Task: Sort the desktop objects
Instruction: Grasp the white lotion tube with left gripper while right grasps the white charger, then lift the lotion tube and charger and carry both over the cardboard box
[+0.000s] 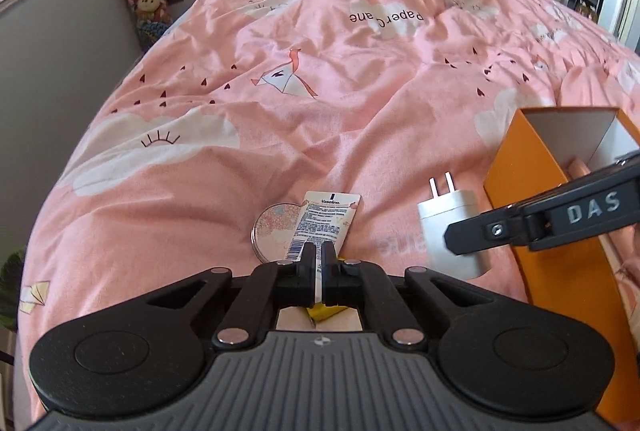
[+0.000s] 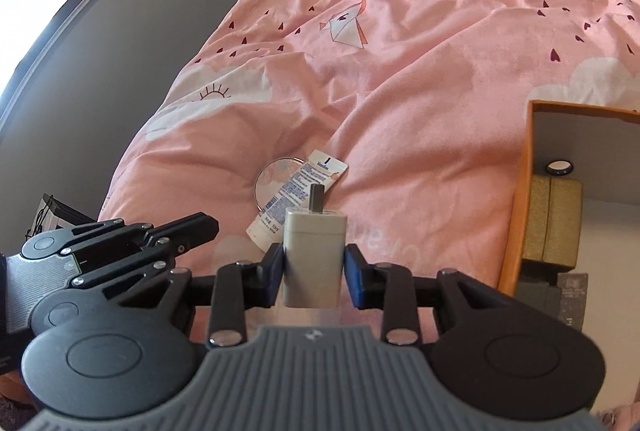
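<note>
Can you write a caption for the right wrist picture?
Right gripper holds a white charger beside the orange box.

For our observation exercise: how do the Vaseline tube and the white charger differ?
The Vaseline tube lies on the duvet, partly over a round tin; the white charger is held in the right gripper. The tube is printed; the charger plain, blocky. Both are mostly white.

Left gripper (image 1: 319, 251) closed, right gripper (image 2: 314, 263) clamped.

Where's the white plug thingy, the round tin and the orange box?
white charger (image 2: 314, 263), right wrist view, on its body.
round tin (image 1: 274, 227), left wrist view, on its lid.
orange box (image 1: 528, 159), left wrist view, on its outer wall.
</note>
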